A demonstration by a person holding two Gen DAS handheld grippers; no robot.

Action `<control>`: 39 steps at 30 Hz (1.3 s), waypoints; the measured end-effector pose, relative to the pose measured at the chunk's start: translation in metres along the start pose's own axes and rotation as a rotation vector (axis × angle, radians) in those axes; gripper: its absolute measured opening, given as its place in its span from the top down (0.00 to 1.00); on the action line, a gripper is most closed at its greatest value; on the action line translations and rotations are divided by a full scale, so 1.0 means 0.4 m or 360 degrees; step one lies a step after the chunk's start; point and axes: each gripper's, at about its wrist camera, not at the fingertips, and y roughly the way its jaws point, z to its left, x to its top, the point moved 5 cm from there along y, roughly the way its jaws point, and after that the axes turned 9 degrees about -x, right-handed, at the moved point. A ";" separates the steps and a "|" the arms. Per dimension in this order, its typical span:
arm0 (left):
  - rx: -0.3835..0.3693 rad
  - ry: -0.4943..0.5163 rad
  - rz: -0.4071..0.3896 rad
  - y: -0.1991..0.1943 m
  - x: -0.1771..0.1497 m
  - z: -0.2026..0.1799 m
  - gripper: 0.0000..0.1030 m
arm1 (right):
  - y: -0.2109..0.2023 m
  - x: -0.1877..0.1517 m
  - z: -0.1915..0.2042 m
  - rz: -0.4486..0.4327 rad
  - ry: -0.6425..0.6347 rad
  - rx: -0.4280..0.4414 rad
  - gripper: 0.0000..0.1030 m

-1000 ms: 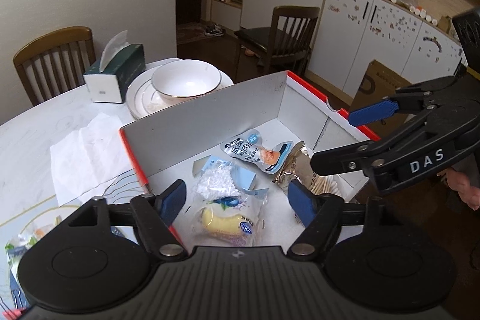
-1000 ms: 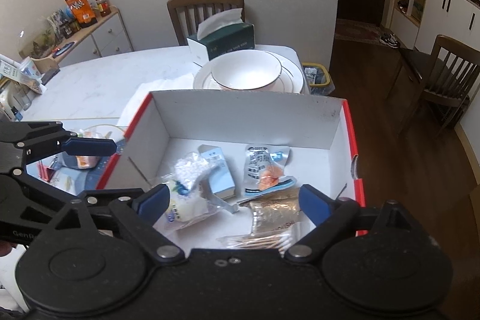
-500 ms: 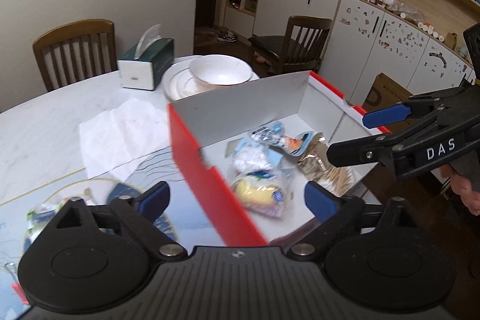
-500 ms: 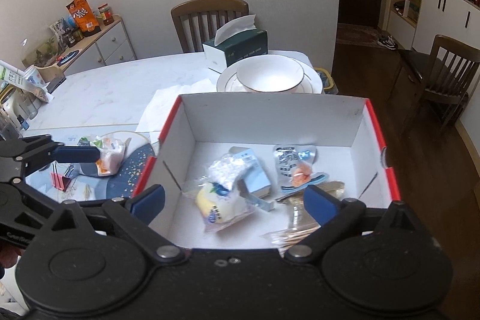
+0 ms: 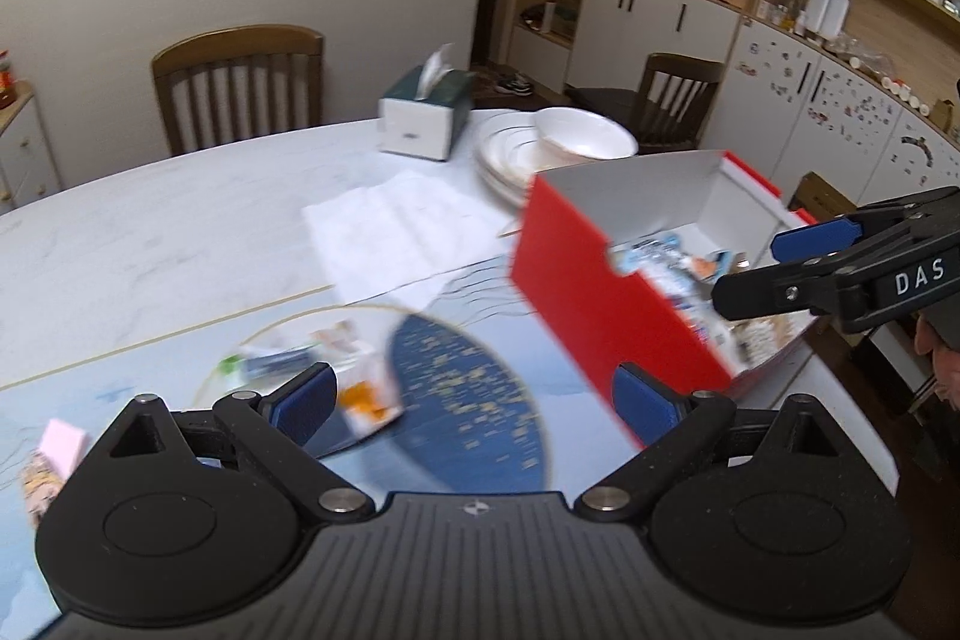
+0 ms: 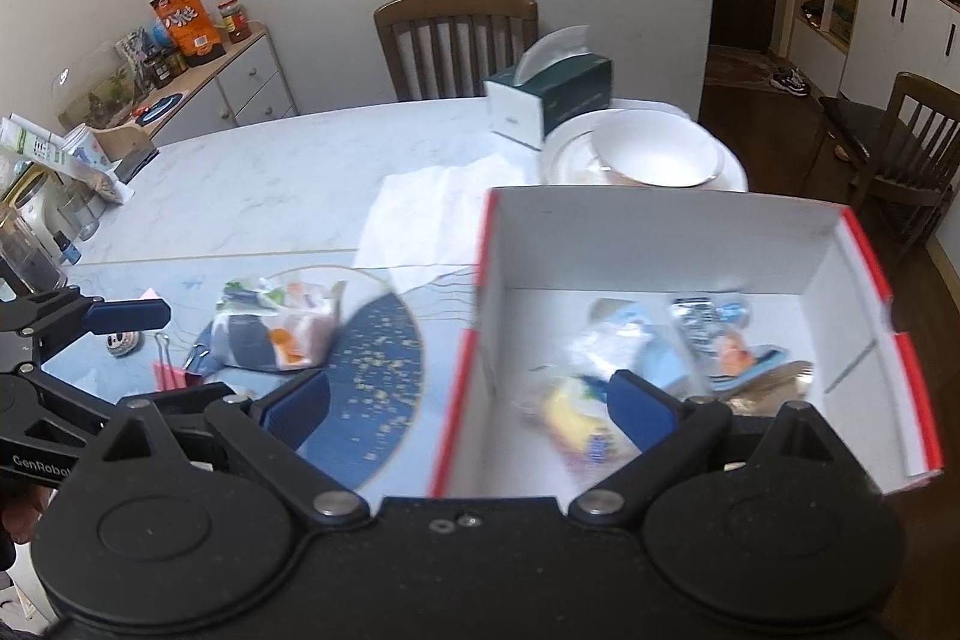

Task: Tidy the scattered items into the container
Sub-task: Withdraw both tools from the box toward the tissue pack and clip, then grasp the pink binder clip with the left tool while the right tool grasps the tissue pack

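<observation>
A red box with white inside (image 5: 576,274) (image 6: 660,232) stands at the table's right end and holds several snack packets (image 6: 636,358). Left of it a clear snack bag (image 5: 360,388) (image 6: 282,325) lies on a dark blue fan (image 6: 372,370). A pink binder clip (image 6: 165,370) and a small pink item (image 5: 60,442) lie further left. My left gripper (image 5: 474,394) is open and empty, just above the bag and fan. My right gripper (image 6: 468,400) is open and empty over the box's left wall.
A white napkin (image 6: 432,214), a green tissue box (image 6: 552,100) and a white bowl on plates (image 6: 654,154) sit behind the box. Wooden chairs (image 6: 456,34) stand around the table. Jars and packets (image 6: 42,196) crowd the table's far left.
Both grippers have swung left, away from the box's inside toward the loose items on the table. The box now sits to the right in both views.
</observation>
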 end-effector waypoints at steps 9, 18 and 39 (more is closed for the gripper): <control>0.0087 -0.0077 0.0004 -0.071 -0.062 0.174 0.04 | 0.038 0.008 0.153 0.0033 -0.0042 0.0011 0.04; 0.0143 -0.0123 0.0015 -0.113 -0.104 0.298 0.04 | 0.096 0.030 0.282 0.0062 -0.0086 0.0025 0.04; 0.0178 -0.0075 0.0190 0.003 -0.204 0.354 0.04 | 0.303 0.054 0.436 0.0166 -0.0182 0.0048 0.01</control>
